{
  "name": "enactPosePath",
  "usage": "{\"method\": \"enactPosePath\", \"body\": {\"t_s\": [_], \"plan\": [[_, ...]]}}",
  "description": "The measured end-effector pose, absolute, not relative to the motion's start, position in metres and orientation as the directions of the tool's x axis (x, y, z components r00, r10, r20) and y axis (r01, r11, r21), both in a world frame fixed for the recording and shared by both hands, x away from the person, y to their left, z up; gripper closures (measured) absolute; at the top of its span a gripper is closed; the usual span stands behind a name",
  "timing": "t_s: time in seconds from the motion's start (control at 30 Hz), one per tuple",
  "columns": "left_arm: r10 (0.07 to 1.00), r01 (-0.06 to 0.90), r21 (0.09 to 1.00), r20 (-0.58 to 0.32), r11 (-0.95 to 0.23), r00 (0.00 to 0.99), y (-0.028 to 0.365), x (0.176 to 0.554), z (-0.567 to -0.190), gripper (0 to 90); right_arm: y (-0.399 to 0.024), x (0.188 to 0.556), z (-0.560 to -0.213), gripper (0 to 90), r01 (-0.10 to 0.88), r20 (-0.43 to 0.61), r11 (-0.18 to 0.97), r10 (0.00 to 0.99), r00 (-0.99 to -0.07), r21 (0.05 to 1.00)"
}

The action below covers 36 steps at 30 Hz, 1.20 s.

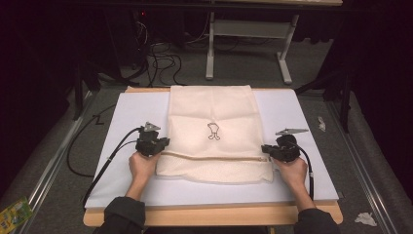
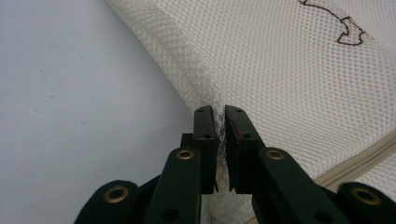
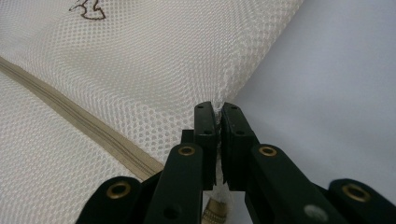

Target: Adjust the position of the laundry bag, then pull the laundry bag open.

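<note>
A cream mesh laundry bag (image 1: 214, 117) lies flat on the white table mat (image 1: 131, 112), with a small brown emblem (image 1: 213, 131) at its middle and a beige zipper (image 1: 214, 157) across its near part. My left gripper (image 1: 165, 142) is shut on the bag's left edge, just above the zipper line. In the left gripper view the mesh edge (image 2: 187, 60) is pinched between the two black jaws of the left gripper (image 2: 220, 112). My right gripper (image 1: 265, 148) is shut on the bag's right edge; its own view shows the right gripper (image 3: 218, 108) clamping the mesh seam (image 3: 229, 74), the zipper (image 3: 84, 126) running beside it.
The mat lies on a wooden tabletop (image 1: 209, 217). Cables (image 1: 104, 161) trail left from the left gripper. Grey floor surrounds the table, with a white table frame (image 1: 248, 39) behind, crumpled paper (image 1: 365, 218) at the right and a green packet (image 1: 13, 214) at the lower left.
</note>
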<state>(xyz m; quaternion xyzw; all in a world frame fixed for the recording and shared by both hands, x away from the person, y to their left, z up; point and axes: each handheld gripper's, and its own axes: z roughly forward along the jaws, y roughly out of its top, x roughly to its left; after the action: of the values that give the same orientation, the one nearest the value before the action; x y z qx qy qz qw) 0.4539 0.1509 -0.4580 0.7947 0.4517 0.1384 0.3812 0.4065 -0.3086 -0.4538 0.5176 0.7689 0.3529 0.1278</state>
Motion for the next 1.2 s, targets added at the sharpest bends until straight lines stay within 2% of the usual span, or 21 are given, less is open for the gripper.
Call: {"method": "enactPosePath", "body": {"t_s": [0.33, 0.47, 0.67, 0.9, 1.2], "plan": [[0.826, 0.608, 0.739, -0.128, -0.289, 0.549, 0.153, 0.453, -0.461, 79.2, -0.306, 0.406, -0.456, 83.6, 0.701, 0.146, 0.228, 0.891, -0.431, 0.676], [0.832, 0.601, 0.749, -0.126, -0.278, 0.541, 0.154, 0.452, -0.460, 71.9, -0.308, 0.406, -0.457, 76.6, 0.700, 0.162, 0.212, 0.890, -0.426, 0.682], [0.837, 0.566, 0.781, -0.106, -0.264, 0.537, 0.156, 0.442, -0.455, 58.7, -0.310, 0.405, -0.456, 59.1, 0.701, 0.170, 0.190, 0.896, -0.410, 0.687], [0.824, 0.509, 0.810, -0.059, -0.291, 0.564, 0.154, 0.423, -0.451, 53.8, -0.308, 0.404, -0.455, 46.7, 0.687, 0.163, 0.186, 0.898, -0.409, 0.702], [0.794, 0.477, 0.816, -0.037, -0.327, 0.607, 0.140, 0.406, -0.462, 51.1, -0.303, 0.407, -0.460, 40.2, 0.703, 0.181, 0.181, 0.895, -0.407, 0.687]]}}
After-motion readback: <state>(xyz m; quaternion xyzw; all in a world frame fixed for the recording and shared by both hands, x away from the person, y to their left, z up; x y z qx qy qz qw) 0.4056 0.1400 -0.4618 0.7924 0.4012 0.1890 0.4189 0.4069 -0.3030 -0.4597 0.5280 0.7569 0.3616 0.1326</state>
